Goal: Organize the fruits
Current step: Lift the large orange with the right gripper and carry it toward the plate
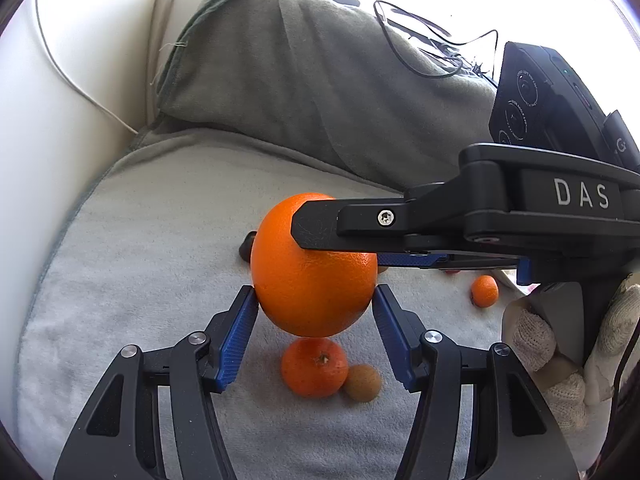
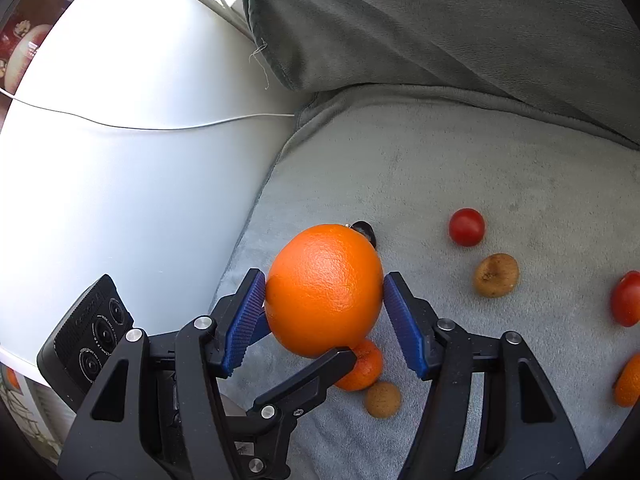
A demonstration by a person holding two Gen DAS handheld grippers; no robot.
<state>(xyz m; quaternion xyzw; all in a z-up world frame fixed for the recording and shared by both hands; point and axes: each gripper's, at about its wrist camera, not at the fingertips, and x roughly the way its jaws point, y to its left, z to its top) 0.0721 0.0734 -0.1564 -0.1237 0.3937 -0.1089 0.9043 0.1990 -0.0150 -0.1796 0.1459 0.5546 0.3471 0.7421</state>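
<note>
While both grippers clamp the large orange [image 1: 314,266], left gripper [image 1: 315,312] and right gripper [image 2: 324,312] hold it above a mandarin [image 1: 314,367] and small brown fruit [image 1: 363,383] on the grey cushion [image 1: 140,280].

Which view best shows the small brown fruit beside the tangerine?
The left wrist view: the small brown fruit lies unobstructed, touching the tangerine. The right wrist view also shows it, smaller, with the tangerine partly hidden.
</note>
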